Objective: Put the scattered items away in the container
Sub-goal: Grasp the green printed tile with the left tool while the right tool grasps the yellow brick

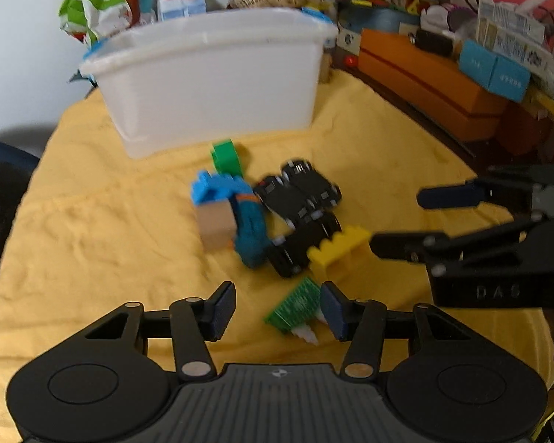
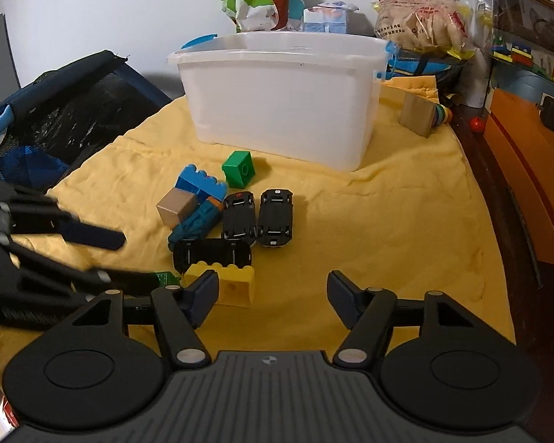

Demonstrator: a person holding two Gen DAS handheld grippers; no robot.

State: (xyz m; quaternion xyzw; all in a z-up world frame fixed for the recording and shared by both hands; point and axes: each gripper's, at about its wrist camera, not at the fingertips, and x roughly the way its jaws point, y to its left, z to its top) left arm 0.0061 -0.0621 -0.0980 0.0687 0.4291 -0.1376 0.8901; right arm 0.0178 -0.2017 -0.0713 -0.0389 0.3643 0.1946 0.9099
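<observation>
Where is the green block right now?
In the right wrist view, the green block sits on the yellow cloth, just before the white bin, beside the blue brick.

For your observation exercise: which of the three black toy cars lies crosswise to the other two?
The black toy car touching the yellow plastic brick; the other two sit parallel.

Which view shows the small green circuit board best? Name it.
Left wrist view: the small green circuit board lies in full sight beside the open left gripper. Right wrist view shows only a green corner behind that gripper's fingers.
</observation>
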